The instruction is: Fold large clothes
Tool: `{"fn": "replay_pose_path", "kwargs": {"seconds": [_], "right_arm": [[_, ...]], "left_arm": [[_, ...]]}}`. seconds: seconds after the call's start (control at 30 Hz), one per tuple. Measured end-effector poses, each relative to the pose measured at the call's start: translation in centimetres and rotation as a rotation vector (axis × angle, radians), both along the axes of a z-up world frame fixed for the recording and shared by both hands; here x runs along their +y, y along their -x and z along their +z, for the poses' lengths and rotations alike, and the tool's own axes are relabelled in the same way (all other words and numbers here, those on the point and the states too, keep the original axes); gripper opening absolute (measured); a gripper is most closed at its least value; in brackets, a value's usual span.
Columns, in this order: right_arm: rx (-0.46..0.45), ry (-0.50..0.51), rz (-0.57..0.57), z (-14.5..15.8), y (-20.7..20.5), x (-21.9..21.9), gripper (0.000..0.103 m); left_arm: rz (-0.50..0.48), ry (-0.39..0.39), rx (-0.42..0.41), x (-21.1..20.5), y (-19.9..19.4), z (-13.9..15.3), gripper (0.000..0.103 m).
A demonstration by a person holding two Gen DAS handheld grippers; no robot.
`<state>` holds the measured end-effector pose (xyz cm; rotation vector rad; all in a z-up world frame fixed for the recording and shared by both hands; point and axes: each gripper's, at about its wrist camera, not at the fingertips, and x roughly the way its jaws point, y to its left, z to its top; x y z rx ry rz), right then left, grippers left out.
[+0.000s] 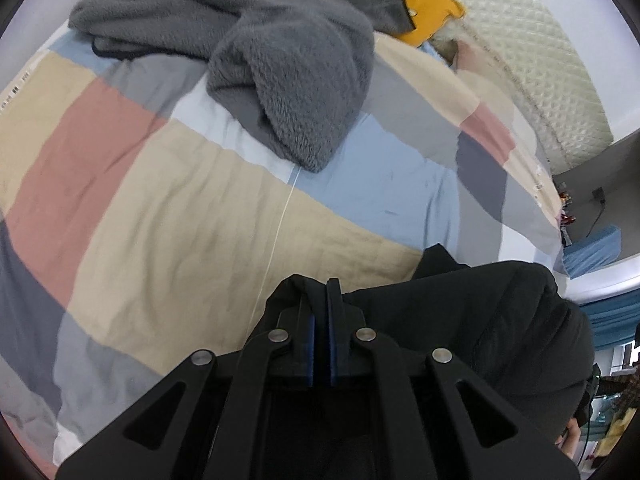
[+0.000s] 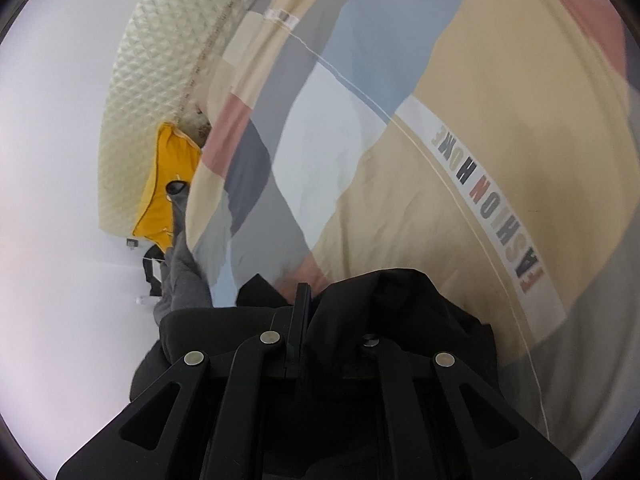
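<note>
The left gripper (image 1: 322, 292) was nearly closed, its blue-lined jaws pinching a fold of a black garment (image 1: 492, 320). The cloth ran between the jaws and bunched away to their right in a dark heap, lying on the bed's patchwork quilt (image 1: 168, 216). Ahead of the jaws, well apart from them, a grey fleece garment (image 1: 280, 72) sprawled crumpled across the quilt, one rounded lobe reaching down toward the gripper. Beyond the fleece lay a yellow cushion (image 1: 424, 4), and to its right, ahead and right of the jaws, curved a cream quilted headboard (image 1: 552, 76). A thin pale thread (image 1: 286, 208) ran from the fleece's tip down toward the left jaw.

The right gripper (image 2: 302, 292) was fully closed on the same black garment (image 2: 404, 300). The cloth was draped over the jaws and hid the right one, and it spread to both sides just behind the tips. Ahead and to the right of these jaws lay the quilt (image 2: 480, 128), with a white band printed FASHION HOME (image 2: 486, 208) running diagonally. To the left of the jaws a strip of the grey fleece (image 2: 182, 272) showed, with the yellow cushion (image 2: 172, 176) and the cream headboard (image 2: 148, 96) farther ahead on that side.
</note>
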<state>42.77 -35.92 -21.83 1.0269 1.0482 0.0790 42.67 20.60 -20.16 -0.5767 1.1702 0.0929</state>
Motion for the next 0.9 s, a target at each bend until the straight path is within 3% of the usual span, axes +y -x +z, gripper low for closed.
{"fn": "replay_pose_path", "kwargs": {"seconds": [0.13,0.27,0.5,0.53,0.57,0.6,0.63,0.67,0.9], "right_arm": [[0.004,-0.034,0.008,-2.0,-0.9,0.5,0.002],[-0.006,-0.06,0.001,-2.2,-0.6,0.5,0.004],[-0.038,0.029,0.087,3.3,2.1,0.6,0.017],[-0.036,0.044,0.101,4.4,2.8,0.6,0.021],[-0.033,0.054,0.104,5.0,3.4,0.5,0.026],[-0.033,0.075,0.105,6.2,4.3,0.3,0.029],[-0.04,0.087,0.11,7.5,5.0,0.2,0.042],[-0.051,0.093,0.113,8.5,5.6,0.0,0.054],[-0.195,0.213,0.122,19.8,11.0,0.3,0.058]], "left_arm": [[-0.012,-0.005,0.042,-0.3,-0.6,-2.2,0.006],[-0.008,0.022,0.022,-0.1,-0.2,-2.5,0.006],[0.022,0.101,0.018,1.0,2.8,-0.3,0.009],[0.025,0.094,0.014,1.0,3.4,0.5,0.013],[0.039,0.089,0.005,1.2,4.3,1.5,0.029],[0.055,0.089,-0.005,1.4,5.0,2.3,0.046],[0.067,0.094,-0.026,1.5,5.9,3.5,0.083],[0.067,0.089,-0.054,1.4,6.6,4.8,0.09],[-0.053,0.02,-0.258,-1.9,10.5,16.2,0.09]]}}
